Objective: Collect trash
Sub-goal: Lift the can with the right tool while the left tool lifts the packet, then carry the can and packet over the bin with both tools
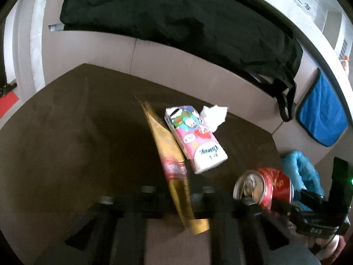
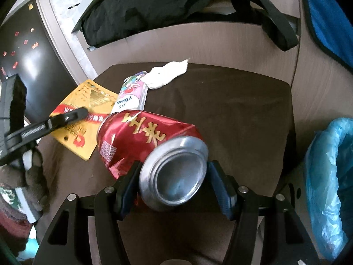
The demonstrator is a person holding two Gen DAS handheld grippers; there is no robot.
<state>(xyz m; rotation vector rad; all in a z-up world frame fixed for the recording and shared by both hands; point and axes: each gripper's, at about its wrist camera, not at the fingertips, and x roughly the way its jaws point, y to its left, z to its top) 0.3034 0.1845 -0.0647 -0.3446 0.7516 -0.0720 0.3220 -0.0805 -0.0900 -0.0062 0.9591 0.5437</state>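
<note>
Gold packet (image 1: 174,165) stands edge-on, clamped in the left gripper (image 1: 176,195), tissue pack (image 1: 195,137) at one o'clock. Right view: crushed can (image 2: 154,150) gripped in the right gripper (image 2: 174,187) above the desk (image 2: 242,114); blue bag (image 2: 328,187) at three o'clock.

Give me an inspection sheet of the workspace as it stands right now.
Surface: dark brown table.
Job's things: dented red drink can; flat gold card packet; crumpled white tissue.
Clutter: pink tissue pack beside the packet.
Grippers: left hand-held gripper shut on the gold card packet; right hand-held gripper shut on the can's base end.
Cables: nothing seen.
Surroundings: blue plastic bin liner at right; black bag and blue cloth behind.
</note>
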